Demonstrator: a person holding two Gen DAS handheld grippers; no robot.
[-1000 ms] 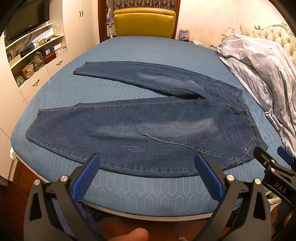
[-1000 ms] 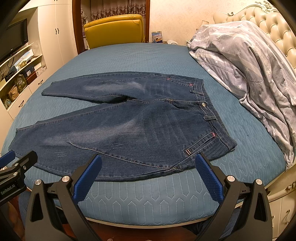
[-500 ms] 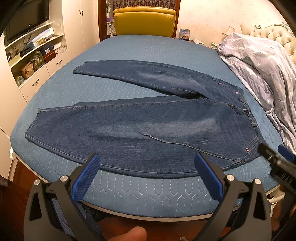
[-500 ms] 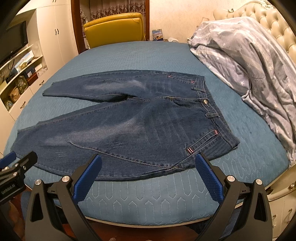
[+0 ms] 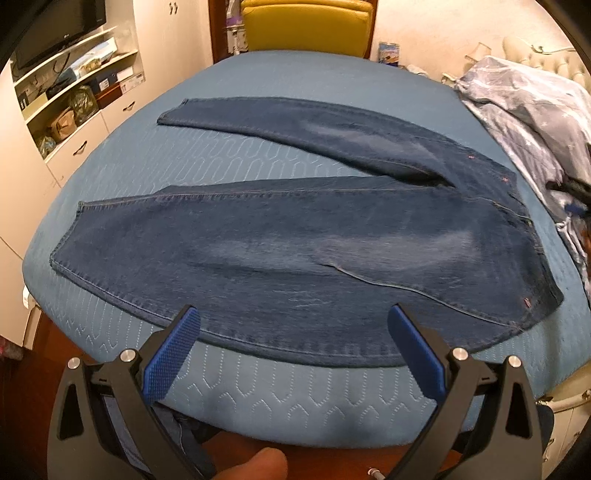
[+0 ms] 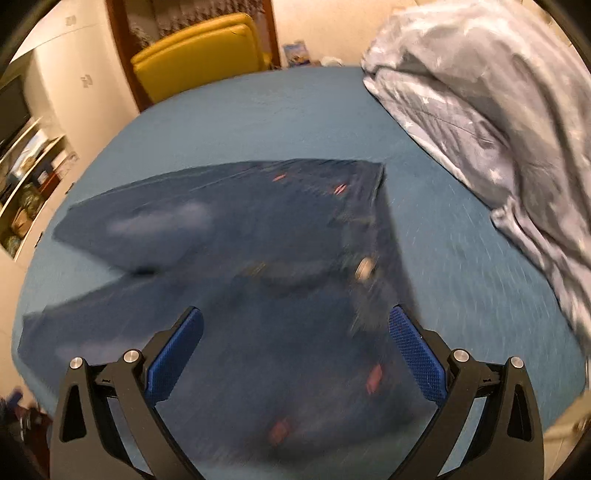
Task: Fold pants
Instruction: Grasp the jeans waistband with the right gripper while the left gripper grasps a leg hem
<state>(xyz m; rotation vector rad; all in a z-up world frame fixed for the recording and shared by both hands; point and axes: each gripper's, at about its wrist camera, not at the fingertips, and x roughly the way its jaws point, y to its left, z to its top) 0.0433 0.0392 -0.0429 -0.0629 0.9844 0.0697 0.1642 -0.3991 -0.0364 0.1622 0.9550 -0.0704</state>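
Dark blue jeans (image 5: 295,251) lie flat on the blue quilted bed (image 5: 295,398), legs spread to the left, waistband to the right. My left gripper (image 5: 293,354) is open and empty, held above the near edge of the nearer leg. My right gripper (image 6: 295,354) is open and empty, over the hip area of the jeans (image 6: 277,277) near the waistband and its metal button (image 6: 364,268). The right wrist view is blurred by motion. The right gripper shows dimly at the right edge of the left wrist view (image 5: 576,195).
A grey star-print duvet (image 6: 498,110) is heaped on the right side of the bed. A yellow chair (image 5: 306,26) stands past the far edge. White shelves and drawers (image 5: 74,110) line the left wall. A thumb (image 5: 266,463) shows below the left gripper.
My right gripper has moved fast forward over the bed and now hangs over the waist of the jeans. My left gripper has moved slightly forward towards the near leg. Both stay open.
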